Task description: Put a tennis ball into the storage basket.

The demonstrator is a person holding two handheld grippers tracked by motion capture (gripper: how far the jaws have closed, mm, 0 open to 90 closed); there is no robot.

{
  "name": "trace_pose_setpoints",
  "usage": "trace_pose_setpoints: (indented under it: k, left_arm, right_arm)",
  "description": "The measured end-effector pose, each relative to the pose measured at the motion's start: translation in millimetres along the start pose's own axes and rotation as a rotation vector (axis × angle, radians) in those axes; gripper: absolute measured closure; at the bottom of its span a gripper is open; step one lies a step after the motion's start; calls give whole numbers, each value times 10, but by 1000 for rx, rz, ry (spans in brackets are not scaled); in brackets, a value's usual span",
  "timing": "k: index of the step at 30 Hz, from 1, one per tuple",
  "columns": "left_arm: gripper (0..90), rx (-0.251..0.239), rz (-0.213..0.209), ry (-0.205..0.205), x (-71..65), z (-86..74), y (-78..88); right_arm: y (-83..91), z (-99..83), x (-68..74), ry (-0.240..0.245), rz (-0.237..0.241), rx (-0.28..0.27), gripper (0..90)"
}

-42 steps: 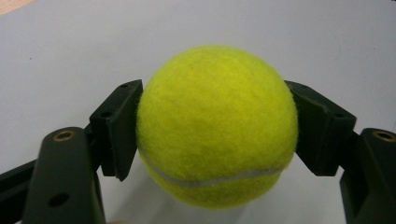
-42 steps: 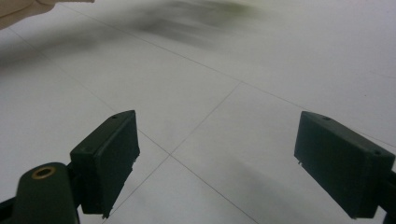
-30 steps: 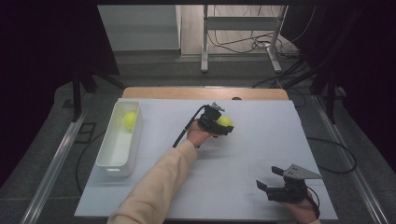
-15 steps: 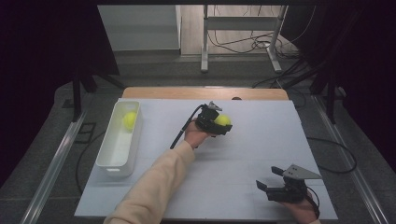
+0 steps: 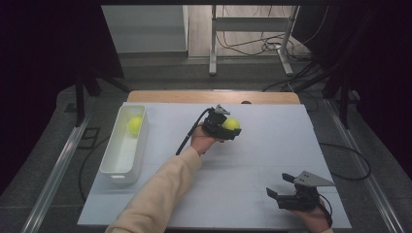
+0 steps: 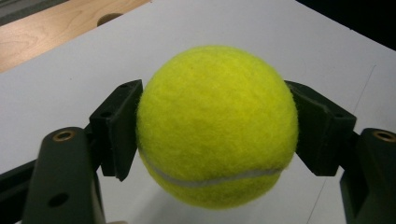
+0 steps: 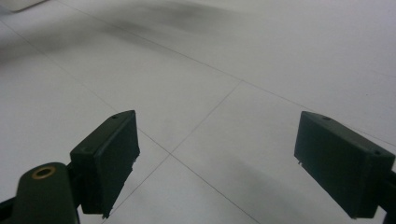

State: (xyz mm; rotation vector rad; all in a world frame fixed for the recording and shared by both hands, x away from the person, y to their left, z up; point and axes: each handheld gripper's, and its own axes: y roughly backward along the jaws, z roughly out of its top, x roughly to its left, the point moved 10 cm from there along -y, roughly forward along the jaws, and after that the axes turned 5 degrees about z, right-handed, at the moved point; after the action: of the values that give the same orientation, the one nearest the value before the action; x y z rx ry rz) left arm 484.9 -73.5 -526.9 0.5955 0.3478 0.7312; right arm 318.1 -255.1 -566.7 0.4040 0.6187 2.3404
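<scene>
Two tennis balls on the white worktop (image 5: 252, 165): one ball (image 6: 217, 126) clamped in the left tongs (image 5: 228, 128), held above the surface at the end of an outstretched sleeved forearm; the second ball (image 5: 135, 124) lies in a white tray (image 5: 116, 162) far to their left. The right tongs (image 5: 281, 187) rest gaping, nothing between them, near the front edge.

High view dim, dark at both sides; white table (image 5: 252, 160) evenly lit, faint shadows. Left gripper view sharp, bright. Right gripper view soft, grey shadow smeared across top.
</scene>
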Motion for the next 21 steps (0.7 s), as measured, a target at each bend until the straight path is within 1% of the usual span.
trace_pose_setpoints:
  k: [4,6,11,21]
  left_arm:
    - [261,-2,-3,-4,-15,5,23]
    - [261,-7,-9,2,-29,12,31]
    - [261,-3,-20,-2,-49,3,54]
    - [261,-8,-21,-6,-52,-6,109]
  right_arm:
    - [3,-2,-2,0,-1,2,144]
    - [3,-2,-3,0,-1,2,144]
    - [-1,-1,0,0,0,1,144]
    - [-4,-2,-2,1,-1,2,144]
